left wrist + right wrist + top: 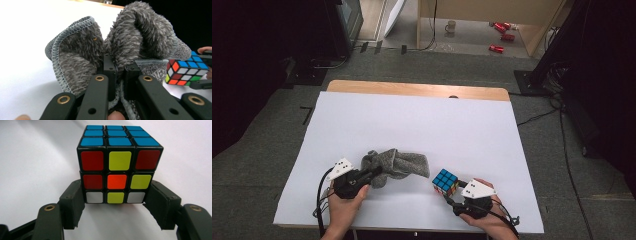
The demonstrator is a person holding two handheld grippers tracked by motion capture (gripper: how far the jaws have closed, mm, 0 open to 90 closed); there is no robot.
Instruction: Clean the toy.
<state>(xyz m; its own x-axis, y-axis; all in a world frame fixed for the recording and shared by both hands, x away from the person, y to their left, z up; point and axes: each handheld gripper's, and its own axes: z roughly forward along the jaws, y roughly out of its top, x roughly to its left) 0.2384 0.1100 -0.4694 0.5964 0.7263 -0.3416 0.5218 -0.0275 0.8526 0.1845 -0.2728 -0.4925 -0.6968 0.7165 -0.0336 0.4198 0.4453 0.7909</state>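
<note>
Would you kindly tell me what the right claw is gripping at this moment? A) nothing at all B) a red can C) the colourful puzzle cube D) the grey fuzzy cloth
C: in the right gripper view the right claw has its two black jaws pressed against the lower sides of the puzzle cube, while the grey cloth sits in the left claw.

Your bench (412, 120) is a wooden top covered by a white sheet, with a strip of bare pale wood along its far edge. Two things lie directly on it, both near your edge. The crumpled grey fleece cloth with a stitched hem (398, 164) sits right at your left tongs (374, 173), pinched between them. The scrambled colour-tiled puzzle cube (445, 182), blue face up, rests just beside the cloth, clamped at its base in your right tongs (451, 196).
</note>
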